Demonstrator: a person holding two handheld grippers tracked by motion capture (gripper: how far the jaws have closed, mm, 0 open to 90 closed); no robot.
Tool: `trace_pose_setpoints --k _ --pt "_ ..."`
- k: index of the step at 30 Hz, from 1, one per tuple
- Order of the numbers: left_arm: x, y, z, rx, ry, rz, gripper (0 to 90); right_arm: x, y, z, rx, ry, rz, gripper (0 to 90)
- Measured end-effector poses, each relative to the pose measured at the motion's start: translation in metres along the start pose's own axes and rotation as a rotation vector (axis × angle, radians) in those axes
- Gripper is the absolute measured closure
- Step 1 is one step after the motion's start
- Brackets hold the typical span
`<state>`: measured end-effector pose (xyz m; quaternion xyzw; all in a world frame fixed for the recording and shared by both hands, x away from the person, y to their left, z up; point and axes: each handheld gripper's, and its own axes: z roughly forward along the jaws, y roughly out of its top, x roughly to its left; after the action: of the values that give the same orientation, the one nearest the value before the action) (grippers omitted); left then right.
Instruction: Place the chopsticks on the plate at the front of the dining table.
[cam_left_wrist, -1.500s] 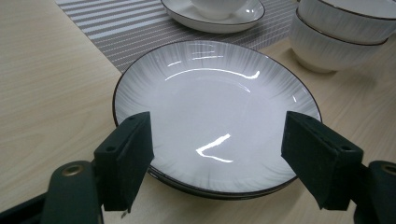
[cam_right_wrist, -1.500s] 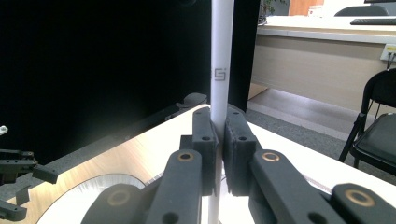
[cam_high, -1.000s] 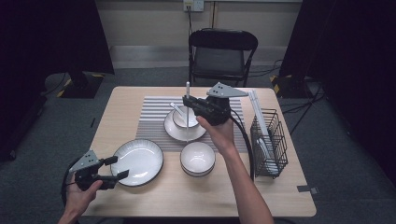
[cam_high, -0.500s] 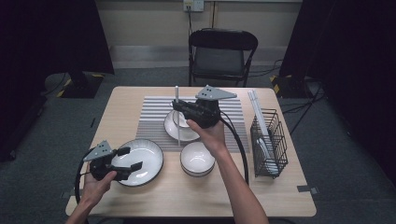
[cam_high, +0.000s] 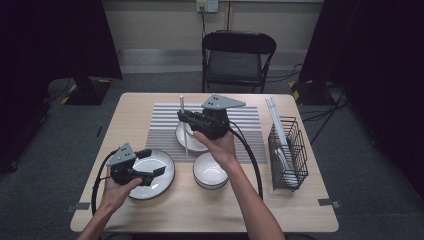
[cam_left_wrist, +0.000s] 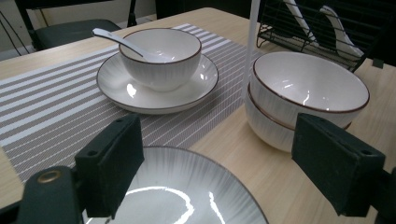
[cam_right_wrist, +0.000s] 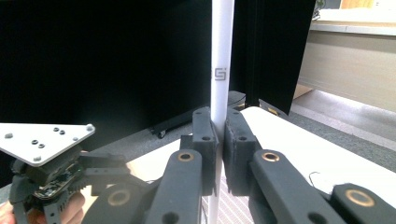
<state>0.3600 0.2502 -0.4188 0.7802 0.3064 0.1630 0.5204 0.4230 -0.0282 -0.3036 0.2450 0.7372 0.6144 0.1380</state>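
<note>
Your right hand-held gripper (cam_high: 184, 118) is clamped on one white chopstick (cam_high: 183, 125)—not yet set down. Your left hand-held gripper (cam_high: 152, 171), jaws just opened wide, hovers empty over the plate (cam_high: 162, 159) at 7 o'clock on the counter (cam_high: 300, 210).

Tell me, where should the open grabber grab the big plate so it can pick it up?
Probably by the rim. The plate lies flat on the table, so only its raised edge offers a hold. The left gripper hovers over it with jaws open, so it could slide one jaw under the near edge and one over, coming in low from the person's side, away from the stacked bowls.
</note>
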Motion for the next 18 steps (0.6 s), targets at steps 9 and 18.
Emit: trace_pose_setpoints --k 9,18 --pt "0.0 0.012 0.014 -0.018 -0.036 -0.007 20.9 0.004 -0.001 0.003 0.011 0.016 0.027 85.2" --pt "-0.005 0.026 0.022 -0.068 -0.023 0.03 29.6 0.009 -0.002 0.008 0.016 0.03 0.024 85.2"
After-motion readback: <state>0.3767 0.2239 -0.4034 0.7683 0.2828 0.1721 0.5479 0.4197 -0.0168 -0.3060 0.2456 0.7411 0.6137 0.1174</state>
